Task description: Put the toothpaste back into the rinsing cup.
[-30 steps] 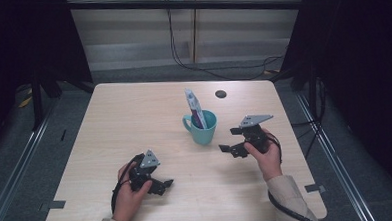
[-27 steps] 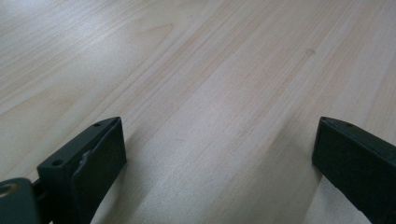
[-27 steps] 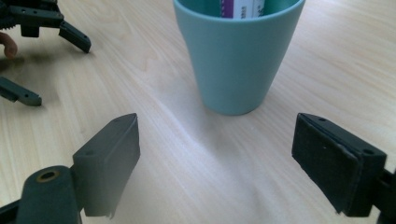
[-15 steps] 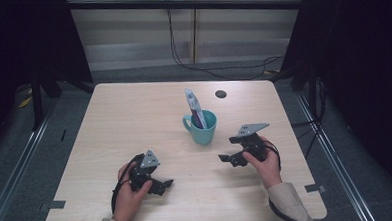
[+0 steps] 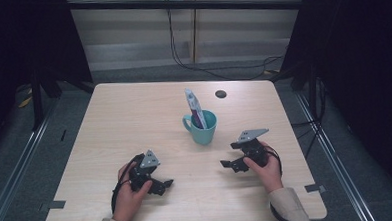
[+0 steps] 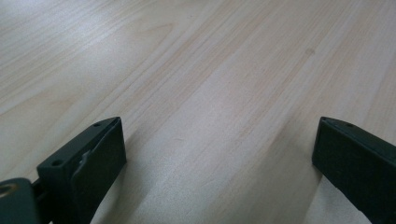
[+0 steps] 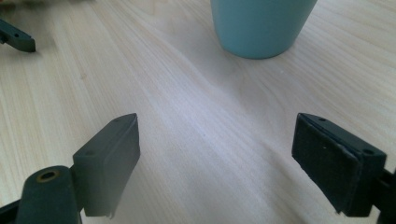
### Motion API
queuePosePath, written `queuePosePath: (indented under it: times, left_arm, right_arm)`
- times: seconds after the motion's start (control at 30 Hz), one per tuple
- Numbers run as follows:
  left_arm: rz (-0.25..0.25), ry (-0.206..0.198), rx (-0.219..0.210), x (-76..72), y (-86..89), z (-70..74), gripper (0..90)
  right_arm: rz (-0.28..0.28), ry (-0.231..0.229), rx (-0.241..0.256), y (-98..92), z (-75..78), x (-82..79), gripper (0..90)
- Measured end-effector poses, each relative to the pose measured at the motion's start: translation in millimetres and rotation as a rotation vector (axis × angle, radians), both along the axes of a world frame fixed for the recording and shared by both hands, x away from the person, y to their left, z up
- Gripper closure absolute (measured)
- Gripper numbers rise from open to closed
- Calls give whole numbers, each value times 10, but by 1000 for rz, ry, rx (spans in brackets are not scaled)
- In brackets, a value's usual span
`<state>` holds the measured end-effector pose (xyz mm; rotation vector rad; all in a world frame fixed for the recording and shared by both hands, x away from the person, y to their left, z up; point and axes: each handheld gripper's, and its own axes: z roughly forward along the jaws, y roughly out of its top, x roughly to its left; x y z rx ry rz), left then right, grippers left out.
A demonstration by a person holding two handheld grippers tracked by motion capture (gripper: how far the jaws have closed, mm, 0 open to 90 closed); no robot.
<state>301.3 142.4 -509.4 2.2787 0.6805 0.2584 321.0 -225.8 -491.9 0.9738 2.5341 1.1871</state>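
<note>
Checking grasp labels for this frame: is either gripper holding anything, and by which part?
Nothing is held. The left gripper and right gripper both have their jaws wide apart over bare table. The teal mug with the tube in it stands apart, untouched.

I am seeing my left gripper [image 6: 217, 154] holding its jaws wide apart over the bare wooden table [image 6: 210, 70].

Ahead of your right tool [image 7: 215, 154], bare counter [image 5: 134, 118] runs up to the teal mug [image 5: 203, 126], which blocks the way with a tube [image 5: 194, 108] standing in it. Your left tool [image 6: 219, 158] has open wood ahead and between its spread jaws.
</note>
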Motion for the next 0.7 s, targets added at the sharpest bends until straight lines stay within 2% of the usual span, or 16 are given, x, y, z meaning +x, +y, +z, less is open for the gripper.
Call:
queuePosePath:
  times: [0.27,0.7]
  left_arm:
    - [1,1,-1,-1,0,0,25]
    - [1,2,-3,-2,-3,-2,23]
  right_arm:
    - [0,5,-17,-15,-60,-30,149]
    - [11,-4,-94,15,-121,-71,149]
